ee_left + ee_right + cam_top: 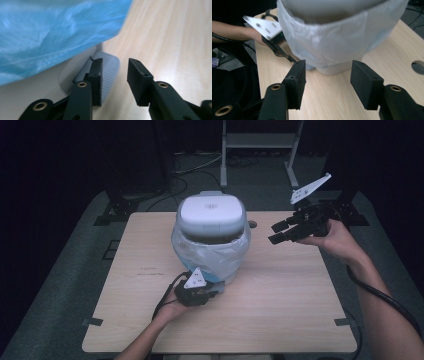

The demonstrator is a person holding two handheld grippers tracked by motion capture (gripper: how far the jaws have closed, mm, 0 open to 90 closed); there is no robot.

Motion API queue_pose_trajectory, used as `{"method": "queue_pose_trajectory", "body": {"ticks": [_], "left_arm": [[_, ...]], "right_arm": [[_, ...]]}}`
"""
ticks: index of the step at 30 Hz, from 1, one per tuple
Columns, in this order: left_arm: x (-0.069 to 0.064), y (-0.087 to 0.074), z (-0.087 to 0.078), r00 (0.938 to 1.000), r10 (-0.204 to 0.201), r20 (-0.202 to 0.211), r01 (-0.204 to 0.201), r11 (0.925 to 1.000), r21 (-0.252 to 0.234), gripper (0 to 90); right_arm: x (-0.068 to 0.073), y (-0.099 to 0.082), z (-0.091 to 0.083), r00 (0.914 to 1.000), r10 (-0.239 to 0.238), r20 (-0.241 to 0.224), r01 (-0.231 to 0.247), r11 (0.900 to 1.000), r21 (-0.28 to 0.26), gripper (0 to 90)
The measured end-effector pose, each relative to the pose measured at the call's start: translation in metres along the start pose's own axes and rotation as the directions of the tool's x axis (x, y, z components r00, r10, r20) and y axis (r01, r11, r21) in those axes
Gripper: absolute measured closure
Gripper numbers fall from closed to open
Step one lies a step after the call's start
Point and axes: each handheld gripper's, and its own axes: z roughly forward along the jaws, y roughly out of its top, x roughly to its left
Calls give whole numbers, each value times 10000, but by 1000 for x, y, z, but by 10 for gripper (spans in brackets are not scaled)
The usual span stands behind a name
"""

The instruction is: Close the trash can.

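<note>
While the bin (211, 237) stands near the middle of the desk (280, 305), its white lid (211, 213) looks raised a little, with a dark gap under its front edge, and a pale blue-white liner bag (215, 255) is folded out over the rim and hangs down the sides. So the bag seems to be already in place and draped; I would judge the bagging itself largely done.

At the foot of the bin, on the near side, the left hand-held gripper (212, 292) sits low against the base. From its own camera I see a ribbed grey pedal (110, 72) sticking out from under the blue plastic (57, 32), with one jaw resting against its side and the other standing clear over bare wood. The jaws are parted and nothing is pinched, so that hand-held gripper is released, not grasping.

The right hand-held gripper (280, 231) hangs in the air to the right of the bin, well off the desk, jaws apart and empty. Its camera looks at the bagged bin (342, 42) and the wood in front of it.

What seems left, to my eye, is any tidying of the liner's loose skirt and letting the lid settle shut. Whether the pedal is pressed right now I cannot tell.
</note>
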Motion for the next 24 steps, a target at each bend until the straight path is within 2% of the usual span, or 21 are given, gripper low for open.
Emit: {"method": "queue_pose_trajectory", "body": {"ticks": [6,12,15,24], "left_arm": [[3,-2,-15,9998,-181,85,180,9998,120,587],[12,-5,-36,9990,-324,-316,323,9995,-41,563],[18,-6,-45,9970,-603,-492,591,9979,-255,545],[32,-21,-65,9905,-1089,-837,1065,9938,-327,510]], "right_arm": [[-7,-30,9,9989,444,154,-441,9988,-222,398],[-11,-55,14,9962,818,303,-804,9957,-461,386],[-12,-65,14,9947,936,420,-911,9942,-570,363],[-16,-90,20,9898,1324,519,-1287,9892,-697,341]]}}
